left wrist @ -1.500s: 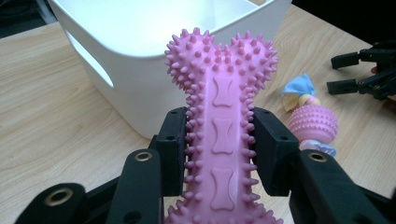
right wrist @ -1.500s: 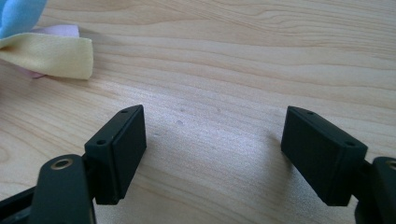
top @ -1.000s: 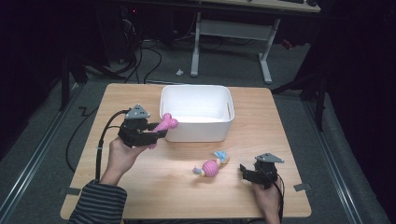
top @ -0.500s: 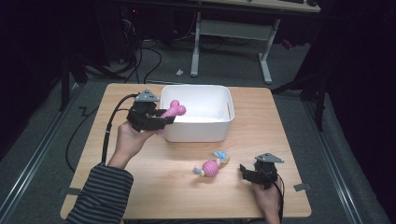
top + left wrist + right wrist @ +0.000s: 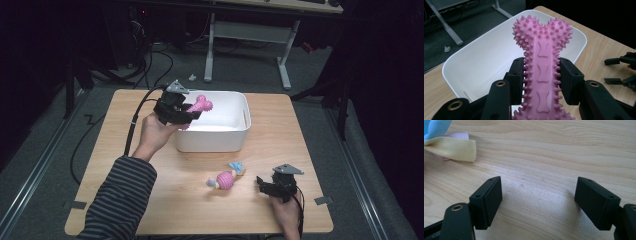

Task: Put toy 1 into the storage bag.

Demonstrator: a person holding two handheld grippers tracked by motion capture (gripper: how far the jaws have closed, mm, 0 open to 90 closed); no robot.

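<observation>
Pink [image 5: 543, 75] spiked rubber bone, embossed with small bone shapes, clamped in left hand-held gripper [image 5: 186, 111] above white bin's [image 5: 235, 142] nine-o'clock rim. Right hand-held gripper [image 5: 537, 200] open, empty, resting on counter [image 5: 170, 200].

We can read no words, labels, brand names or numbers anywhere in these views. The nearest thing to a sign is the row of small bone-shaped reliefs moulded along the shaft of the pink spiky bone toy [image 5: 542, 72]; they are shapes, not letters. The white bin [image 5: 235, 137], the wooden desk [image 5: 310, 150] and the soft toy [image 5: 226, 178] lying on it carry no print that we can make out.
</observation>
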